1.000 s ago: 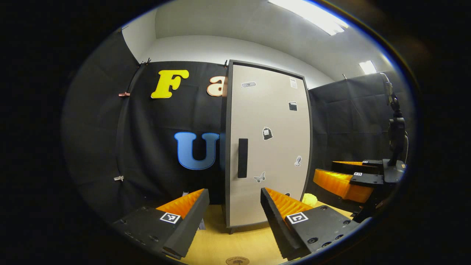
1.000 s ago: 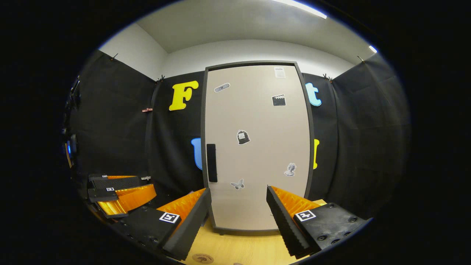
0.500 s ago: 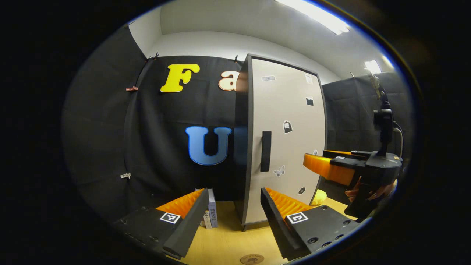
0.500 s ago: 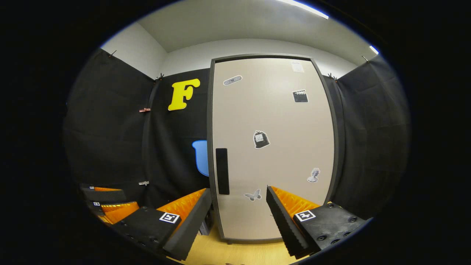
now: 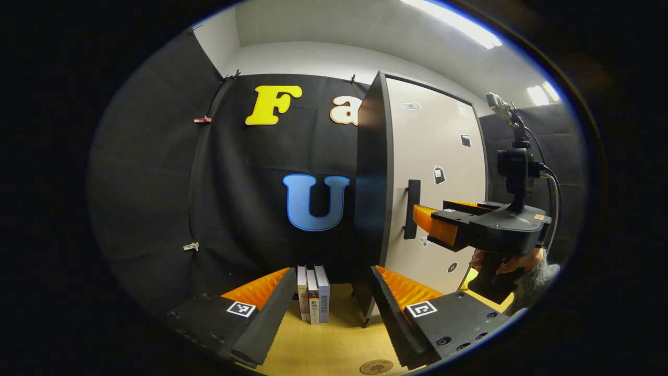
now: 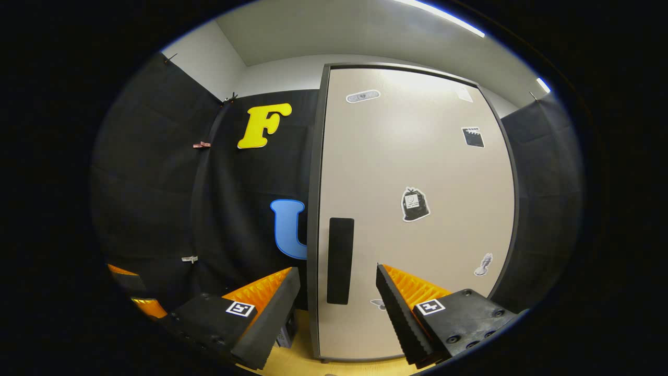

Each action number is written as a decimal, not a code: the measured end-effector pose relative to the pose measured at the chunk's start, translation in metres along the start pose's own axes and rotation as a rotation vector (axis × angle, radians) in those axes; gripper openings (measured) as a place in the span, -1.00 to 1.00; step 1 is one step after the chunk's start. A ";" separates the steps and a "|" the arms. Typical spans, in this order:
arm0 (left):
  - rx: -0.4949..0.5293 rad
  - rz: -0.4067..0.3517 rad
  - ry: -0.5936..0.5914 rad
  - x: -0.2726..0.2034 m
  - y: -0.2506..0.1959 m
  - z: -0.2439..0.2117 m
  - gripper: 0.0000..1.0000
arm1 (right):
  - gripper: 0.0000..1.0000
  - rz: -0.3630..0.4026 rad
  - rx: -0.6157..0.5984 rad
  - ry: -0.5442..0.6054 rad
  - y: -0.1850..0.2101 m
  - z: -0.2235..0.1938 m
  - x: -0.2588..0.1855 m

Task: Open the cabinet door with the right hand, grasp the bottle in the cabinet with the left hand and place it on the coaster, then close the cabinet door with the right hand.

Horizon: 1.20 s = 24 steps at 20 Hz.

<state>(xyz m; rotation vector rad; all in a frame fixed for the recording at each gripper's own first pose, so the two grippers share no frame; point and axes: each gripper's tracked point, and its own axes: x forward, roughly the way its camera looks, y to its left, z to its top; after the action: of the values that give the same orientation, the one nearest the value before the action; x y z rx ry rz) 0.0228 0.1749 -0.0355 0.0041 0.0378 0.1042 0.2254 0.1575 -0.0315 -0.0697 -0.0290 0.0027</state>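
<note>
Black against the closed beige cabinet door [image 6: 417,209], the vertical handle [image 6: 340,260] should sit centred between the right gripper's [image 6: 336,284] spread fingers before they close; the left gripper [image 5: 334,282] waits open, the bottle presumably hidden inside.

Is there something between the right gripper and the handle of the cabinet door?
Nothing visible stands in the way. In the right gripper view the handle lies in the open gap ahead of the right gripper. The cabinet door is shut, so the bottle behind it is hidden.
</note>
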 end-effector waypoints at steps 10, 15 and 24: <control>-0.033 0.082 0.029 -0.002 0.043 -0.015 0.78 | 0.75 -0.059 0.001 0.037 0.002 -0.023 0.055; -0.048 0.115 0.035 -0.010 0.056 -0.018 0.77 | 0.14 -0.139 0.011 0.033 -0.010 -0.025 0.067; -0.042 0.141 0.033 -0.027 0.063 -0.016 0.77 | -0.89 -0.132 -0.024 0.037 -0.011 -0.023 0.058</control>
<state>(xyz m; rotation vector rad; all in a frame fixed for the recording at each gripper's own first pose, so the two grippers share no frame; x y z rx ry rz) -0.0113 0.2353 -0.0506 -0.0373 0.0686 0.2464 0.2844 0.1448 -0.0522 -0.0918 0.0029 -0.1308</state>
